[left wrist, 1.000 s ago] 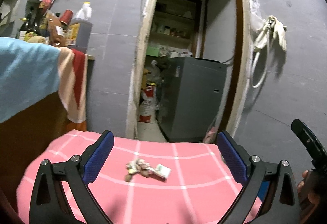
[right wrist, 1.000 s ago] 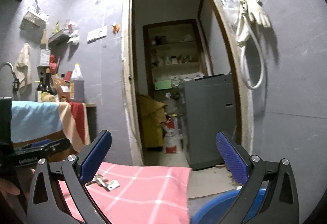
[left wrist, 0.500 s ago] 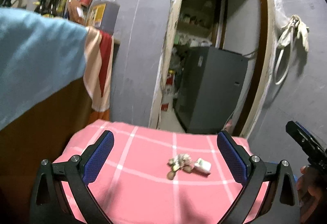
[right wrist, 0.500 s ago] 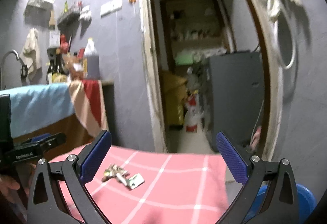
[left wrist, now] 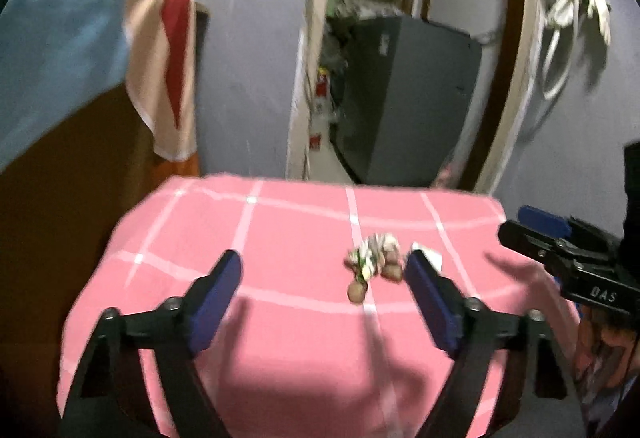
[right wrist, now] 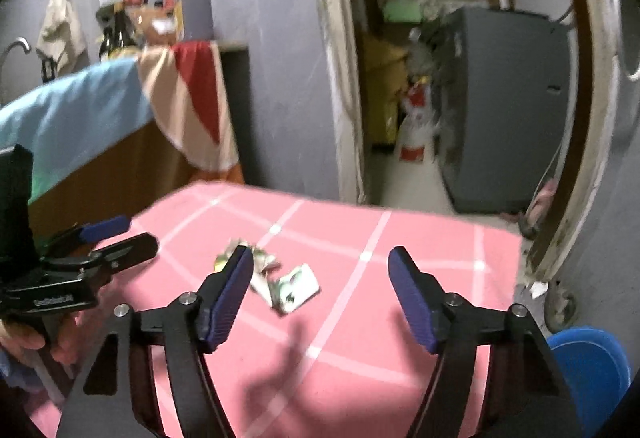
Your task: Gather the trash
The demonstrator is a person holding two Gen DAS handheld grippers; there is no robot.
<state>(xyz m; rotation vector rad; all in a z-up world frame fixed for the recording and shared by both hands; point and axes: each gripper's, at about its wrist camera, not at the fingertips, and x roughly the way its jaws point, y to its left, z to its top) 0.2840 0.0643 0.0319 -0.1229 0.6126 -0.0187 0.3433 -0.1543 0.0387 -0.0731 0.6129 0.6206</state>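
Note:
A small heap of trash (left wrist: pixel 372 260) lies on a table under a pink checked cloth (left wrist: pixel 288 230): crumpled wrappers, brown nut-like bits and a white packet (right wrist: pixel 298 286). My left gripper (left wrist: pixel 324 268) hovers over the cloth, its jaws closing with nothing between the pads; the trash sits just inside its right finger. My right gripper (right wrist: pixel 320 258) hangs above the cloth too, jaws closing and empty, the trash (right wrist: pixel 264 270) by its left finger. Each gripper shows at the edge of the other's view: the right one (left wrist: pixel 568 250), the left one (right wrist: pixel 92 250).
A blue bin (right wrist: pixel 588 362) stands on the floor right of the table. A counter draped with a blue and striped cloth (left wrist: pixel 80 38) is on the left. Behind the table a doorway (left wrist: pixel 400 58) opens to a grey appliance (right wrist: pixel 508 106). A hose hangs on the wall (left wrist: pixel 568 30).
Both grippers have tilted down and moved in toward the trash on the pink cloth. Their jaws have narrowed from wide open. The trash has not moved.

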